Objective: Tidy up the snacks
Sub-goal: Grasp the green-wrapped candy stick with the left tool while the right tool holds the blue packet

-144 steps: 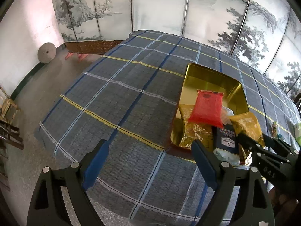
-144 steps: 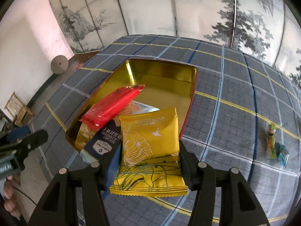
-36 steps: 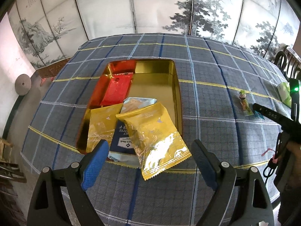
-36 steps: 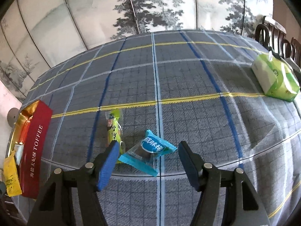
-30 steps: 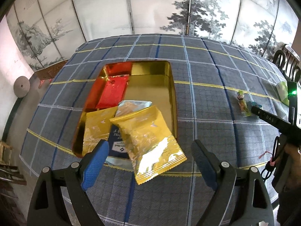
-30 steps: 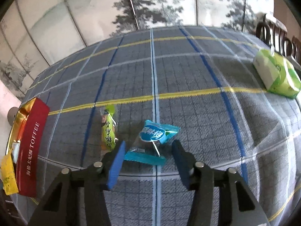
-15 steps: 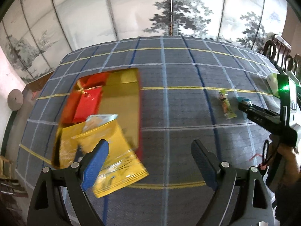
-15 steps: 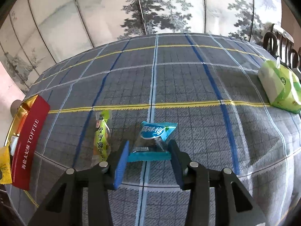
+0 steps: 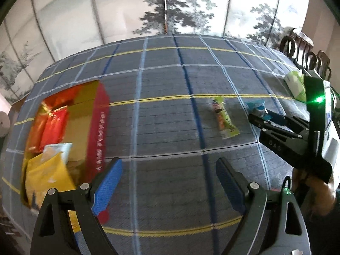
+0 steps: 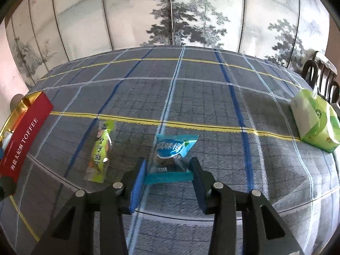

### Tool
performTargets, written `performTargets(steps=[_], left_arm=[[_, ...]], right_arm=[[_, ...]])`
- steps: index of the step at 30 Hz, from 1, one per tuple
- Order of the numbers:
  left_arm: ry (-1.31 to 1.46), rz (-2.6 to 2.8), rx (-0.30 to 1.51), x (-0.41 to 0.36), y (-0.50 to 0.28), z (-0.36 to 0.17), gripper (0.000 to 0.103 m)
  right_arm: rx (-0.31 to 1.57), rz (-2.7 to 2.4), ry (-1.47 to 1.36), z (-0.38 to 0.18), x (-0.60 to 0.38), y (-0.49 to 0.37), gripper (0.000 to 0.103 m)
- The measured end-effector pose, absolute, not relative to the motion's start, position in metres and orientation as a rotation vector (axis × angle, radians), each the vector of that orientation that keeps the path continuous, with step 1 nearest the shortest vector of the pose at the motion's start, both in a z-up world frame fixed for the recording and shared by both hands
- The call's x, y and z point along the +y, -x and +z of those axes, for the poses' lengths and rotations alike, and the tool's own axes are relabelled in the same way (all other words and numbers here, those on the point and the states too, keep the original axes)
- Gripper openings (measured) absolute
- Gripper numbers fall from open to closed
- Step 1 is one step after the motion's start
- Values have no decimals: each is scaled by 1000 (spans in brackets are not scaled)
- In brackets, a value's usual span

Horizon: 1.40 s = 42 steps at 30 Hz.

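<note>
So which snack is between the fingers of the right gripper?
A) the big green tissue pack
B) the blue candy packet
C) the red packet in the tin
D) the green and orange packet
B. In the right wrist view the right gripper has its fingers on either side of the blue candy packet, closed in on its bottom edge, while the green and orange packet lies apart to the left on the tablecloth.
</note>
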State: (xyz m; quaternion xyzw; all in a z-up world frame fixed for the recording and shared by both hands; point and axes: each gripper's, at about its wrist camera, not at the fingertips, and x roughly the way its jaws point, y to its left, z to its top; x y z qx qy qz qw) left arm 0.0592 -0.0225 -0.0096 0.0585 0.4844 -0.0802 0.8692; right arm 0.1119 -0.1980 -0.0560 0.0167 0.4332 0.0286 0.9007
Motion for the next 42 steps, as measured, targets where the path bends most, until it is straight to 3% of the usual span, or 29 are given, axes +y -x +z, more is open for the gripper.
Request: performTargets(steps=[20,23,25,35,42], left_arm=[[-147,-254,1013,-81,-100,-25,84],[-129,-271,1033,-84,-106,-29,66],[-108,-286,1057,-84,-109,-34,60],[-70,-303,1065,-93,-124,-41,58],[-89,-284,1067,-102,-130,-46,43]], right_arm=[[904,20,-2,-58,-239,-106,42],[904,21,-5,-59,-237,-106,42],[904,21,-4,-59,-238,-106,42],[905,20,-5,-58,-238,-106,42],[906,19,-5,-58,-238,-106,42]])
